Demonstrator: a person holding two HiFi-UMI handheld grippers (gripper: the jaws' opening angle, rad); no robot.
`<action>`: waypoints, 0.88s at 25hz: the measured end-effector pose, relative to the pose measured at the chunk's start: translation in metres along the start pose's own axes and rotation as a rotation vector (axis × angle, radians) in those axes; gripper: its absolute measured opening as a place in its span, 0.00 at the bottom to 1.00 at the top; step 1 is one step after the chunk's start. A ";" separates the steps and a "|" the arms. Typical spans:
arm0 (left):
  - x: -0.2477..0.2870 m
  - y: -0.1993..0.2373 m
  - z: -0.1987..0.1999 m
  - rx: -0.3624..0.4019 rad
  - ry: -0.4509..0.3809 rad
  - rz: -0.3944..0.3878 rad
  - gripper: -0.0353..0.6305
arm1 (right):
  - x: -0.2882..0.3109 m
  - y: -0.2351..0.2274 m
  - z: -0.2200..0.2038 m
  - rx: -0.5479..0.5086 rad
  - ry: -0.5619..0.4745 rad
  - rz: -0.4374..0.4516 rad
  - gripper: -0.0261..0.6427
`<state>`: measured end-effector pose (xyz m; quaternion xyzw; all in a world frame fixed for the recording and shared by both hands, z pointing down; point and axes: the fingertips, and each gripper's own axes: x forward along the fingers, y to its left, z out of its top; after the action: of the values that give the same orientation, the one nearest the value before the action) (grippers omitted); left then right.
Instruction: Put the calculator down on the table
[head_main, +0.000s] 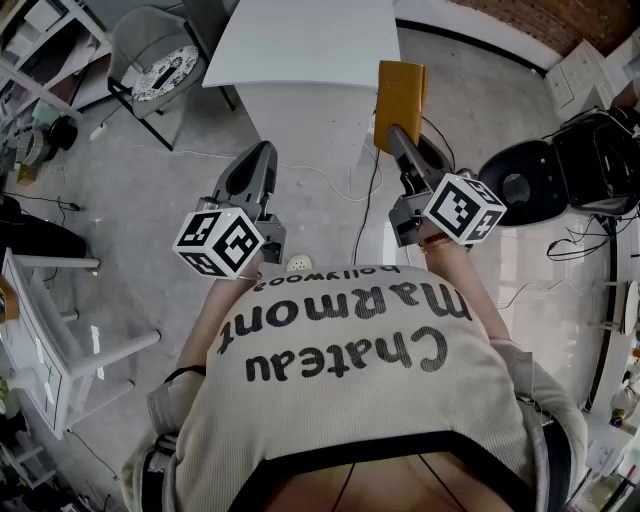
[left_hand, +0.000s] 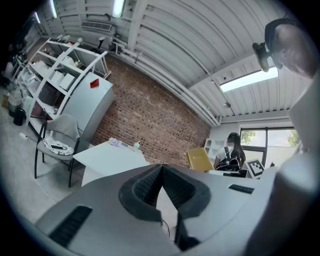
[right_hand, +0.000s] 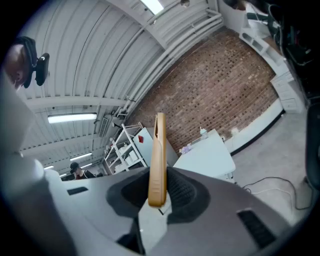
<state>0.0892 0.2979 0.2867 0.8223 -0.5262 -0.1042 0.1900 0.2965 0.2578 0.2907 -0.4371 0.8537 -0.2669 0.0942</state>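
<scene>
Yellow-brown calculator (right_hand: 159, 160) was pinched in the right claw (right_hand: 160, 192). The two pads pressed on its flat sides near its back end. Its long side pointed straight out from the claw, away from the person. In the right gripper view only its thin edge showed.

From the head view, the white table (head_main: 300, 40) lay ahead and a little to the left of the calculator (head_main: 400, 95). The calculator's far end sat by the table's right edge. How high it hung over the top I could not tell. So my guess was that the right claw (head_main: 398, 138) had to go forward and left, then down.

The left claw (left_hand: 162, 187) was pressed together with nothing in it. It pointed at the table too, apart from the calculator, so the right hand was the one for this job.

No box or bowl took part. A shelf rack (left_hand: 60, 65) off to the side held things too small to name.
</scene>
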 end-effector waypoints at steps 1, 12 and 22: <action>0.003 0.009 0.005 -0.004 0.003 -0.008 0.06 | 0.009 0.004 0.000 0.003 -0.002 -0.006 0.17; 0.029 0.099 0.062 -0.003 0.027 -0.100 0.06 | 0.099 0.042 -0.010 0.010 -0.044 -0.076 0.17; 0.043 0.143 0.043 -0.066 0.092 -0.126 0.06 | 0.127 0.049 -0.044 -0.062 0.016 -0.144 0.17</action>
<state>-0.0263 0.1974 0.3093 0.8509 -0.4604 -0.0957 0.2341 0.1685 0.1963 0.3101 -0.4981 0.8285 -0.2499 0.0544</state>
